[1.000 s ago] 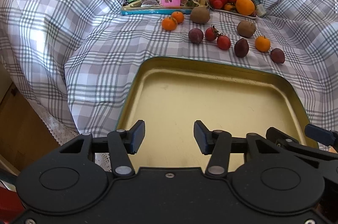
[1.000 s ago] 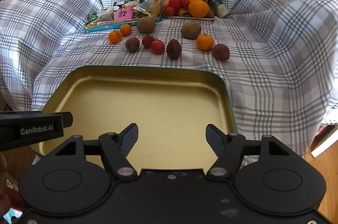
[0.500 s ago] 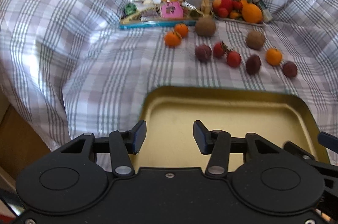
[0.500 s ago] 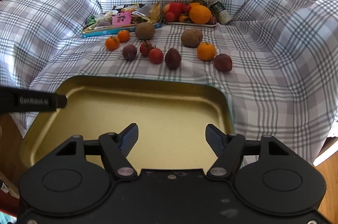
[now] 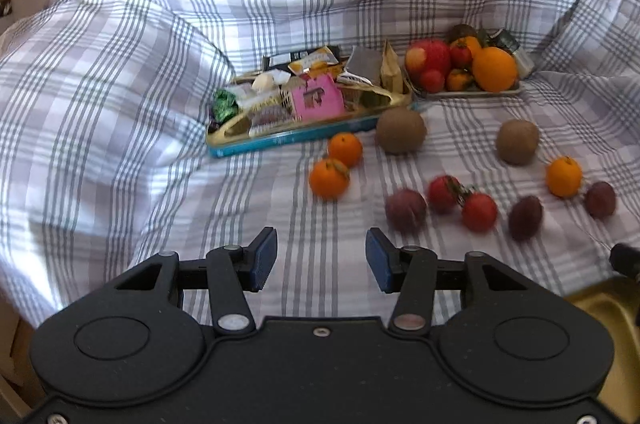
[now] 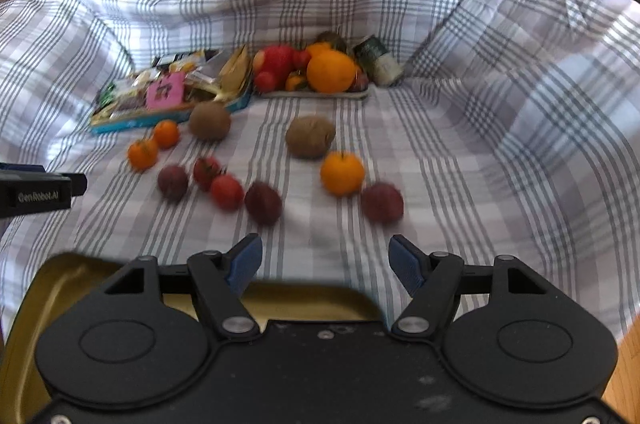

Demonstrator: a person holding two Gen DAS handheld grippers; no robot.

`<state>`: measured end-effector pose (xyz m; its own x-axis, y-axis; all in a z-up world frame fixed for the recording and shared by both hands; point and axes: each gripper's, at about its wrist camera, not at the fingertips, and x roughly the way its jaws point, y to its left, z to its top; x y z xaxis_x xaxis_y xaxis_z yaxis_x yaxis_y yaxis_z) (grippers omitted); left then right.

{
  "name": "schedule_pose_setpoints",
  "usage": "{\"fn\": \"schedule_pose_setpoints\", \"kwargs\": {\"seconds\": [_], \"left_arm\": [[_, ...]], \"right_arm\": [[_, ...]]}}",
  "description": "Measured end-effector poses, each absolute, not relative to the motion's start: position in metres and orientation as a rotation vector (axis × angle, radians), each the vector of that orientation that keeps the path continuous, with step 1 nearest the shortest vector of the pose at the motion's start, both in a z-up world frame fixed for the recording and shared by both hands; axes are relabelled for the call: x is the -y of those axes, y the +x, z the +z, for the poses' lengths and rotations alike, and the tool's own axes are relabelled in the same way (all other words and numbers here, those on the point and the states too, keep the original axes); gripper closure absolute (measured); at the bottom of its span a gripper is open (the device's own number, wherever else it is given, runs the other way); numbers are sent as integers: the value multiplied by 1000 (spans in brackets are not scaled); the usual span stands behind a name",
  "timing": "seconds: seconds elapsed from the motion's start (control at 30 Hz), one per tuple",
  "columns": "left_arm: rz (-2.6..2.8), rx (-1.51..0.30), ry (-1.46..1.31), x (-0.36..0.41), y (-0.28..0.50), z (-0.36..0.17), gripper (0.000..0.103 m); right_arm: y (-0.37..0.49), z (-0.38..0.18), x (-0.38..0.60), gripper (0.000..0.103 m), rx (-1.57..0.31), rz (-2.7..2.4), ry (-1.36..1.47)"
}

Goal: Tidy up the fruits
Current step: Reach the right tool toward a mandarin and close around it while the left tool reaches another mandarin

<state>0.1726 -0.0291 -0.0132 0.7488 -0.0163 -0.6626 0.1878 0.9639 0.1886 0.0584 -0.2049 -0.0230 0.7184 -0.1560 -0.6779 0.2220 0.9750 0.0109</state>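
Loose fruits lie on the plaid cloth: small oranges (image 5: 329,178) (image 6: 342,172), two kiwis (image 5: 400,129) (image 6: 310,137), red tomatoes (image 5: 479,212) (image 6: 226,191) and dark plums (image 5: 405,209) (image 6: 263,202). A gold tin tray (image 6: 52,288) lies under the right gripper; its corner shows in the left wrist view (image 5: 600,298). My left gripper (image 5: 321,265) is open and empty, short of the oranges. My right gripper (image 6: 326,266) is open and empty, above the tray's far rim.
A blue-rimmed tin of snack packets (image 5: 296,103) (image 6: 160,95) stands at the back. Beside it a white tray (image 5: 468,91) (image 6: 316,92) holds piled fruit, with a can (image 6: 378,61) to its right. Cloth folds rise on all sides.
Both grippers have moved forward toward the loose fruits. The gold tray has slid down out of most of both views. Both grippers stay open.
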Motion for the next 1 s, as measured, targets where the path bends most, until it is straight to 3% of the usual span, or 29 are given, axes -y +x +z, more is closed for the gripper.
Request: {"fn": "schedule_pose_setpoints", "kwargs": {"seconds": [0.53,1.0], "left_arm": [[8,-697,299,34,240,-60,47],[22,-745,389,35,245,-82,47]], "right_arm": [[163,-56,217,29,-612,-254,75],[170,-71,223,29,-580,-242,80]]}}
